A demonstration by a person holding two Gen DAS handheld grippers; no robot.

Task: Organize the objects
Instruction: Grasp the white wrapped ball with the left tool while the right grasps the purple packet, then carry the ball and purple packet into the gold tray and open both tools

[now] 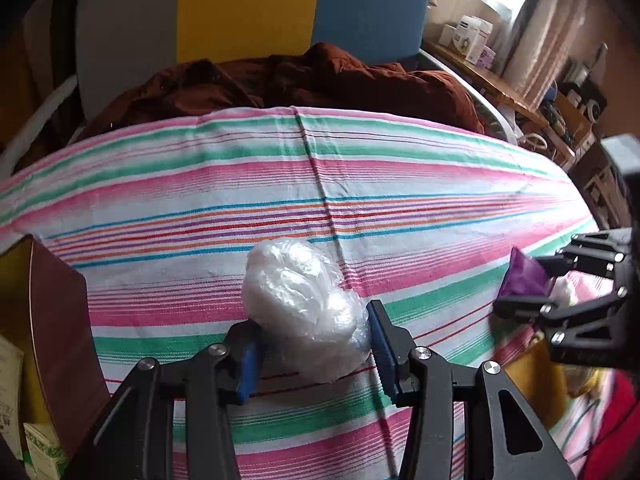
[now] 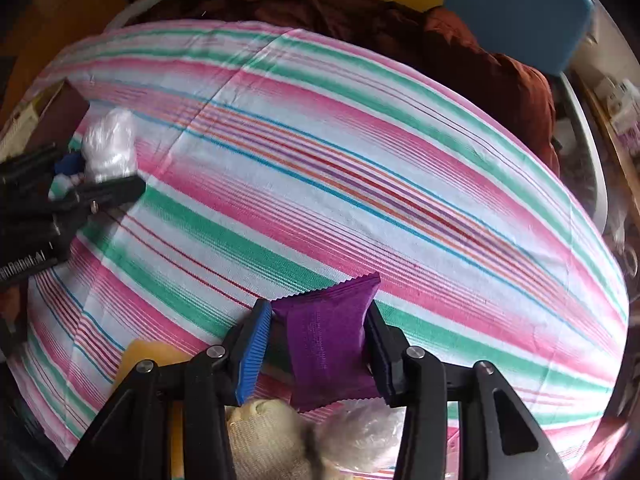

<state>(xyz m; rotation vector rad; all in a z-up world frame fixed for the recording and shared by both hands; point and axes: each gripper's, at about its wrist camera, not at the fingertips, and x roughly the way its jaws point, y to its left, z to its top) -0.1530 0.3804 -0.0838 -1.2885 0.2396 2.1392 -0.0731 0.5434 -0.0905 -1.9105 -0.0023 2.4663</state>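
We work over a bed spread with a striped sheet point(image 2: 360, 152), most of it bare, so there is wide room ahead and between our two hands. At the far edge a brown blanket point(image 1: 320, 80) is bunched; at the left edge stands an open box point(image 1: 52, 312), likely where things go. Our left claw point(image 1: 312, 348) is clamped on a clear plastic bundle point(image 1: 300, 304), just right of the box. Our right claw point(image 2: 320, 344) is clamped on a purple packet point(image 2: 328, 332), beside a beige cloth roll point(image 2: 264, 432) and another wrapped bundle point(image 2: 360, 432). We judge both grasps made; next, lift clear and carry leftward, minding the box wall
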